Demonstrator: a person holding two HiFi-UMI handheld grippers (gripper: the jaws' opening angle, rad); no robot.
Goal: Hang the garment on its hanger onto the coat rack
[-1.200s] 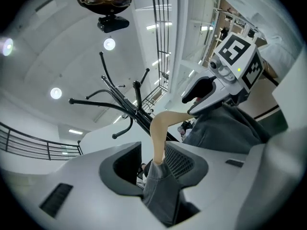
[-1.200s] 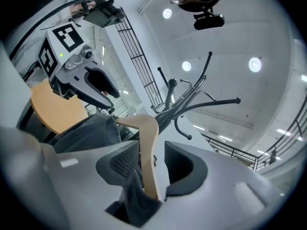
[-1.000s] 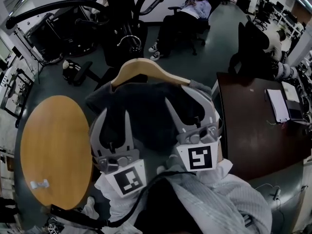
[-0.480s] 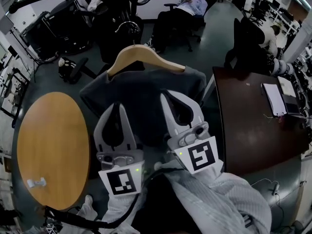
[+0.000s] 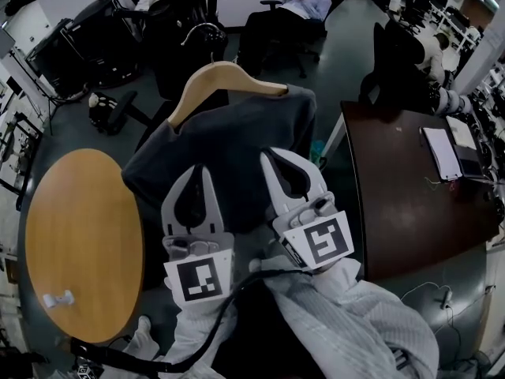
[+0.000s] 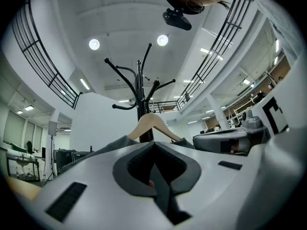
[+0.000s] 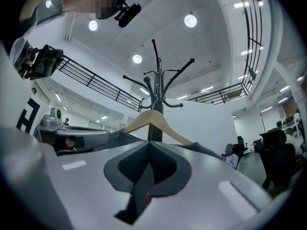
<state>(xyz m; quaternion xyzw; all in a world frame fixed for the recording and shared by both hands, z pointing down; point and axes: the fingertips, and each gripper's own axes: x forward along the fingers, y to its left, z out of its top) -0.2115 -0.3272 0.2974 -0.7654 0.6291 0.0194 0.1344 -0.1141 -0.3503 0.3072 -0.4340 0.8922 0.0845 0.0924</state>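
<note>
Judging from how things lie, only the pick-up is done: the garment [image 5: 229, 152] on its wooden hanger [image 5: 225, 81] is held up just before the coat rack [image 6: 139, 80], below its arms, and the hanger's metal hook [image 5: 207, 34] is caught on none of them. The left gripper [image 5: 203, 168] and the right gripper [image 5: 267, 155] are both clamped on the dark cloth, on the side away from the coat rack. The hook has yet to be raised and slipped over an arm.

One wooden hanger [image 5: 229, 73], one dark grey garment [image 5: 225, 144], one black coat rack [image 6: 138, 90], one round wooden table [image 5: 79, 235], two grey grippers: left gripper [image 5: 203, 170], right gripper [image 5: 269, 156].
</note>
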